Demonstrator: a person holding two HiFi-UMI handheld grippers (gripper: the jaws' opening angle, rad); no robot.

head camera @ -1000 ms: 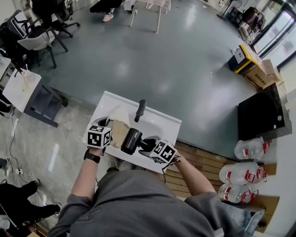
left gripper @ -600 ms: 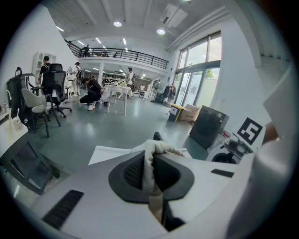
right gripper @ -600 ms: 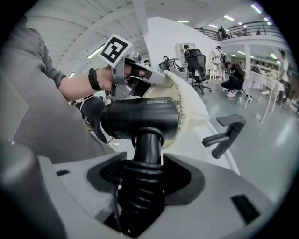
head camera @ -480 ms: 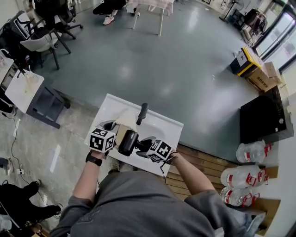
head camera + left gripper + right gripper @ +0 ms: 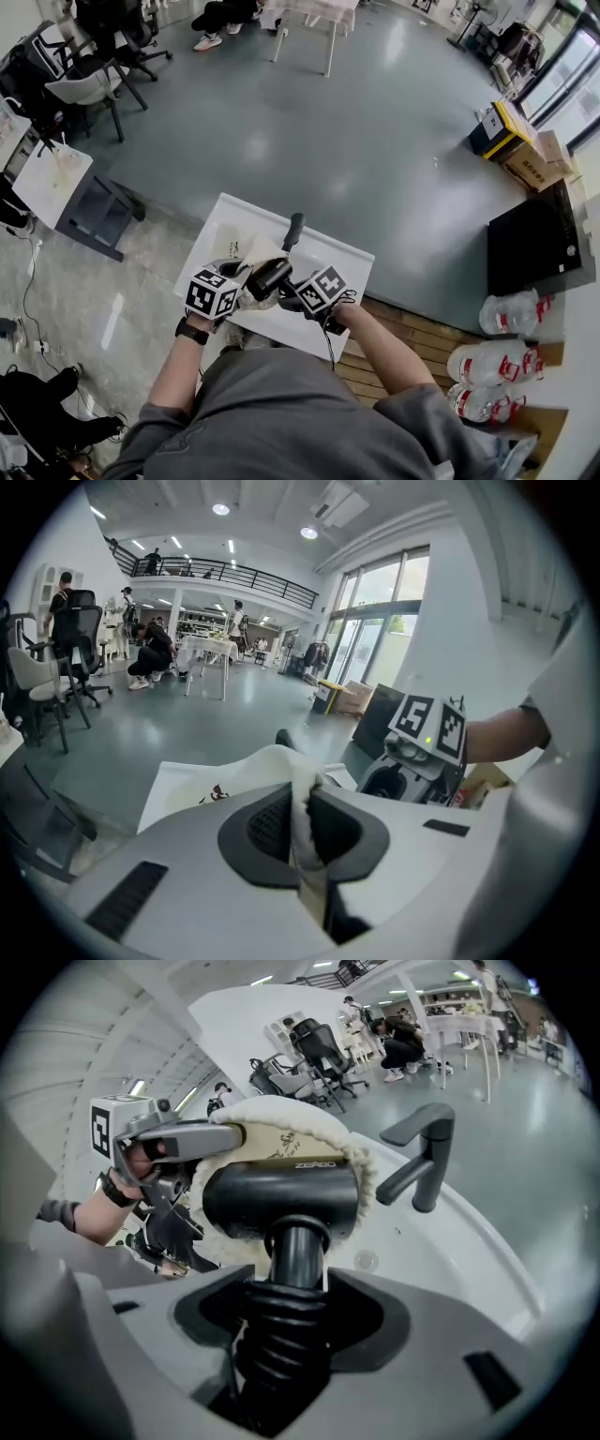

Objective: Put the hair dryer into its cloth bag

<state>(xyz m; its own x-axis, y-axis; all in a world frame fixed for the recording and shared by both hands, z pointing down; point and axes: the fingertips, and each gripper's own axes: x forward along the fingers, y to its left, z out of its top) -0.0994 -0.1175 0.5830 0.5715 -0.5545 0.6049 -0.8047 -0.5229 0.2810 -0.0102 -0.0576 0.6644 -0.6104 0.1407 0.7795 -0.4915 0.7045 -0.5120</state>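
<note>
A cream cloth bag (image 5: pixel 258 251) hangs over the white table (image 5: pixel 330 251), and my left gripper (image 5: pixel 242 277) is shut on its rim. In the left gripper view the cloth (image 5: pixel 281 771) is pinched between the dark pads (image 5: pixel 272 822). The black hair dryer (image 5: pixel 270 277) is held by its handle in my right gripper (image 5: pixel 291 298), which is shut. In the right gripper view the dryer's barrel (image 5: pixel 281 1199) lies across the bag's fluffy mouth (image 5: pixel 281 1115). The handle with its ribbed cord sleeve (image 5: pixel 286 1335) runs between the jaws. How far the barrel sits inside the bag is hidden.
A black tap-shaped fixture (image 5: pixel 294 230) stands at the table's far side, close behind the bag. Grey floor lies beyond. Water jugs (image 5: pixel 511 309), a black cabinet (image 5: pixel 530 248) and boxes (image 5: pixel 511 141) are to the right; chairs (image 5: pixel 89 89) and a small table (image 5: pixel 52 178) are to the left.
The dryer has swung from beside the bag up to its mouth, its barrel now turned toward the cloth. Both grippers have shifted toward the tap; the right one has rolled.
</note>
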